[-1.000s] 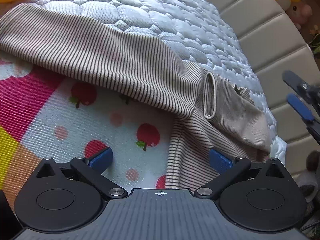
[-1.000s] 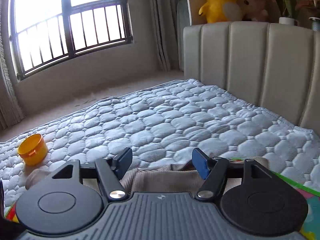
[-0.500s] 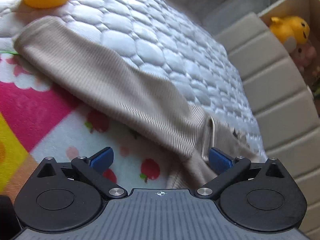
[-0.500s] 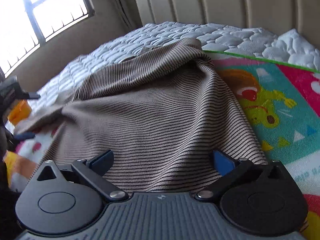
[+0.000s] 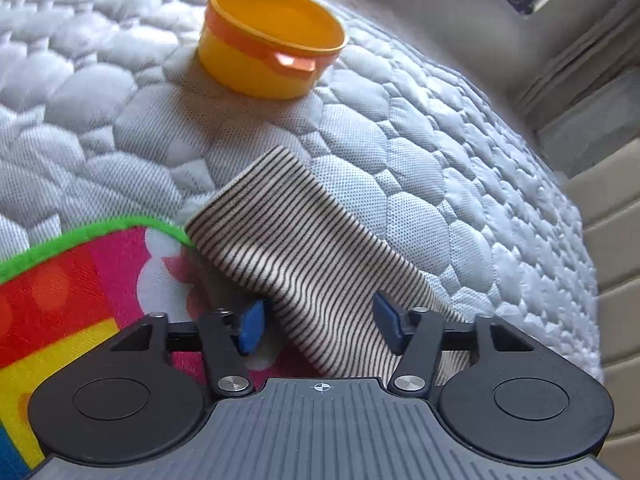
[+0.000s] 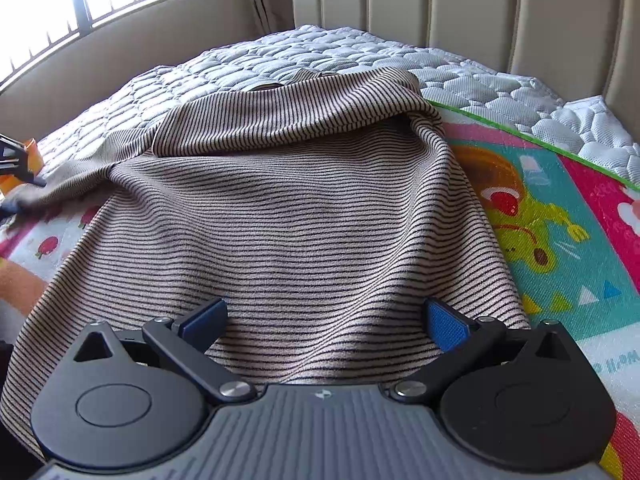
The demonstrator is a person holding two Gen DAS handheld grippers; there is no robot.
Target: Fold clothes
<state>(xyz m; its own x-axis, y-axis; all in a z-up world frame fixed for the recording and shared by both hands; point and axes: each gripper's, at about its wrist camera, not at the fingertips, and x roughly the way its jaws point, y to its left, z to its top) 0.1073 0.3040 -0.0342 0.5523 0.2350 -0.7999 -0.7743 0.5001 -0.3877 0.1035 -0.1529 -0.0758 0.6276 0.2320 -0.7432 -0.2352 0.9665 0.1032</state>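
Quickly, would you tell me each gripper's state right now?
Left gripper: open, straddling the striped sleeve.
Right gripper: open over the striped top, holding nothing.

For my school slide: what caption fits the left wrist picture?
Open left gripper straddles a striped sleeve near a yellow cup.

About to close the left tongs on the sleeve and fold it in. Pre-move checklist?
1. Sleeve between left tongs pads: ok, fabric lies in the gap.
2. Left tongs open: ok.
3. Right tongs open, over the shirt body: ok; contact cannot tell.
4. Yellow cup clear of the sleeve end: ok, apart.
5. Sleeve cuff flat: ok.
6. Other sleeve already folded: ok, lies across the top.
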